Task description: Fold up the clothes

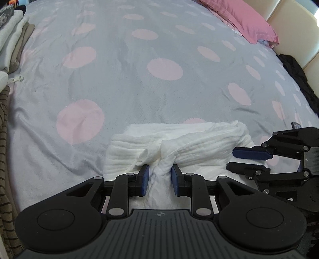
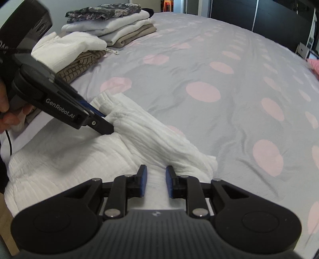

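Left hand-held gripper (image 1: 159,173): pitched steeply down over the near edge of the bed (image 1: 139,79). Its blue pads pinch a bunched ridge of the white garment (image 1: 179,143), so it is grasping the cloth. In the right wrist view its fingers enter from the left, tips buried in a fold, with the person's hand (image 2: 5,111) on the grip at the frame edge.

Right hand-held gripper (image 2: 156,175): also pitched down, just beside the left one. White cloth lies between its pads, with a narrow gap visible on each side; the jaws stand slightly apart and are not clamped on the cloth.

The garment lies crumpled at the near edge of the bed, part folded over into a thick roll.

Surface: grey bedspread with pink dots. A pink pillow (image 1: 245,22) lies at the far right by a cream headboard (image 1: 289,29). Two stacks of folded clothes (image 2: 111,25) sit along the left edge, a white top and a striped item nearest. Dark cabinets (image 2: 249,12) stand behind.

Each gripper body hides the cloth directly below it. A dark item (image 1: 299,79) at the right edge of the bed cannot be identified.
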Demonstrator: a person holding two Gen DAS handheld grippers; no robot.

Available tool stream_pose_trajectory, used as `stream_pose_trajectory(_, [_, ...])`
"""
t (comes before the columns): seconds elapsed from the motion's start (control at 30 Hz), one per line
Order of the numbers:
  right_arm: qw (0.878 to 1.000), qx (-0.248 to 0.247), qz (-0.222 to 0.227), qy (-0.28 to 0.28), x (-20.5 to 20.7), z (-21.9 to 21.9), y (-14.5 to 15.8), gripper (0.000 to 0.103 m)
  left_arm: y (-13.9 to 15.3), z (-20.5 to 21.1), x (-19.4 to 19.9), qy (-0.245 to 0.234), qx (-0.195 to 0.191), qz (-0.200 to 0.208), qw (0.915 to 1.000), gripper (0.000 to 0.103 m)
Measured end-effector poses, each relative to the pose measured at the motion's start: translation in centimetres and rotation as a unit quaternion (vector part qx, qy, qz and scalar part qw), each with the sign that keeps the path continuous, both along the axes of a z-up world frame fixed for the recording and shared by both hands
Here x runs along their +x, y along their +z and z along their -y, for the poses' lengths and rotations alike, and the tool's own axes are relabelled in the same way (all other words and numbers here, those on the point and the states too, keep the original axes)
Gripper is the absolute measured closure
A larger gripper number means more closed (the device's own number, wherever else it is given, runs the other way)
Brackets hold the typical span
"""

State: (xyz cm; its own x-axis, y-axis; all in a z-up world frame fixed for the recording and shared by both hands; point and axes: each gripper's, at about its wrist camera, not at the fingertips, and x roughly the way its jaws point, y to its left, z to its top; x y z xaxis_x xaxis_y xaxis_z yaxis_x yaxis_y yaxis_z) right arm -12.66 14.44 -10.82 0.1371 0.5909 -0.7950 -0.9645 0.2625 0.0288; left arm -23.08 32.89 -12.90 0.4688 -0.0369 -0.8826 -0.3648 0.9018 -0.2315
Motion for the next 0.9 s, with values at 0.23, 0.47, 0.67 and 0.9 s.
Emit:
stream_pose_trajectory(0.23, [1.0,0.006,0.012,0.0,-0.5,0.5,0.5,0.076,1.6,1.4,-0.4,-0.009,0.029,0.011,0.9995,0.078])
stream_pose_trajectory(0.47, [0.998,0.042,0.004,-0.036,-0.1,2.4,3.3,0.049,4.5,2.2,-2.8,0.008,0.056,0.054,0.9969,0.058])
stream_pose_trajectory(0.67, [0.996,0.06,-0.002,-0.065,0.0,4.6,5.0,0.038,6.7,2.0,-5.7,0.059,0.094,0.085,0.9903,0.05])
stream_pose_trajectory(0.9, [0.989,0.063,-0.043,-0.126,0.0,7.1,4.6,0.035,6.7,2.5,-8.9,0.098,0.078,0.095,0.9875,0.048])
